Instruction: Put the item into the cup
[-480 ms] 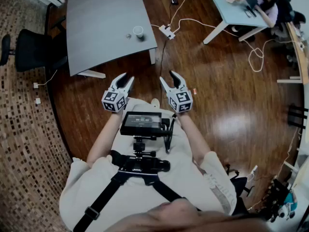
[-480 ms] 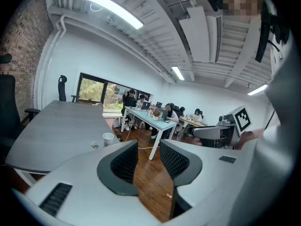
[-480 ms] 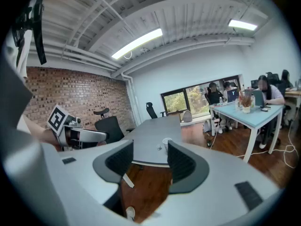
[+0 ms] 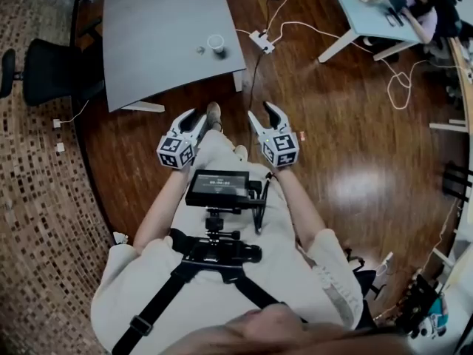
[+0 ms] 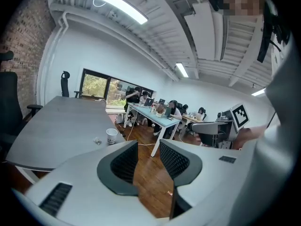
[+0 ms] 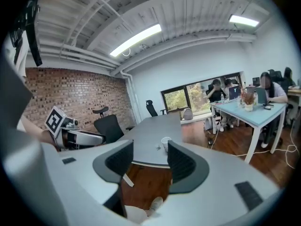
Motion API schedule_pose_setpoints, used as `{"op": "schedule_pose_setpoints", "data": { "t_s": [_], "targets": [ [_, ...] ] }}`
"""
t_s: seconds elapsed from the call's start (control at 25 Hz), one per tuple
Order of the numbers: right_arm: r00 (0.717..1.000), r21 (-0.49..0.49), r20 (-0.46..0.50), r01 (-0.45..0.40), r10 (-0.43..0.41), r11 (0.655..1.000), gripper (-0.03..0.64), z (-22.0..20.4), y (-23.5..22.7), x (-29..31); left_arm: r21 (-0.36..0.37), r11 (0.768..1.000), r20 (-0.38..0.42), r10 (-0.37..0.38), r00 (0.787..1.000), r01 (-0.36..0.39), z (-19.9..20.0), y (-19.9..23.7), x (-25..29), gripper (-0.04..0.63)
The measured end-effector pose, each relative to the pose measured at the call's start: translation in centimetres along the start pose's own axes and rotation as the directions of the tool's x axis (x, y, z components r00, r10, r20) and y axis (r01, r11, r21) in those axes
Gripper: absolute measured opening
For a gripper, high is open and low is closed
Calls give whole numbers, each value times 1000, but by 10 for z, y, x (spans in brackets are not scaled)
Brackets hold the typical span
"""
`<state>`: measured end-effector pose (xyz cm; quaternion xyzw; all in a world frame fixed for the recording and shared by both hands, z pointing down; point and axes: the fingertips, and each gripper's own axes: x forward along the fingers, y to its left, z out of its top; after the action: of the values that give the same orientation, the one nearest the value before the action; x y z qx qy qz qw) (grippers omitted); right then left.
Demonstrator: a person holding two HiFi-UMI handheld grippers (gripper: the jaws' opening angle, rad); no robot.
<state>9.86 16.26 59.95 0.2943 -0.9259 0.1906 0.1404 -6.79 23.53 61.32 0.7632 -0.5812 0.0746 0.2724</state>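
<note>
Left tongs (image 4: 194, 118), right tongs (image 4: 264, 114): apart, empty, side by side, well short of cup (image 4: 216, 44)

A black office chair (image 4: 44, 72) is set beside the grey tabletop (image 4: 148, 43). A white power strip (image 4: 262, 41) is laid on the wooden floor (image 4: 347, 146) near a pale desk (image 4: 351, 15).

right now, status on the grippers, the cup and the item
Left hand-held gripper and right hand-held gripper both open, empty. Cup upright on grey table, small item beside it. Only floor before the table.
</note>
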Motion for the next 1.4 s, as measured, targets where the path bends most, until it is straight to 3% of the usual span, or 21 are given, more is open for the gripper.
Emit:
{"op": "schedule_pose_setpoints", "data": {
  "t_s": [0.4, 0.92, 1.2, 1.4],
  "targets": [
    [999, 10, -36, 12, -11, 1000, 241, 23, -27, 68, 52, 999, -28, 2, 1000, -1, 36, 65, 68, 146],
    [995, 19, -78, 56, -55, 998, 241, 73, -70, 187, 157, 986, -179, -25, 983, 54, 60, 178, 166, 144],
    [990, 28, -121, 78, -74, 997, 241, 67, -99, 247, 210, 970, -314, -51, 948, 122, 30, 242, 220, 138],
    [985, 23, -125, 122, -118, 992, 241, 77, -115, 264, 226, 956, -393, -87, 915, 188, 18, 256, 242, 138]
  ]
}}
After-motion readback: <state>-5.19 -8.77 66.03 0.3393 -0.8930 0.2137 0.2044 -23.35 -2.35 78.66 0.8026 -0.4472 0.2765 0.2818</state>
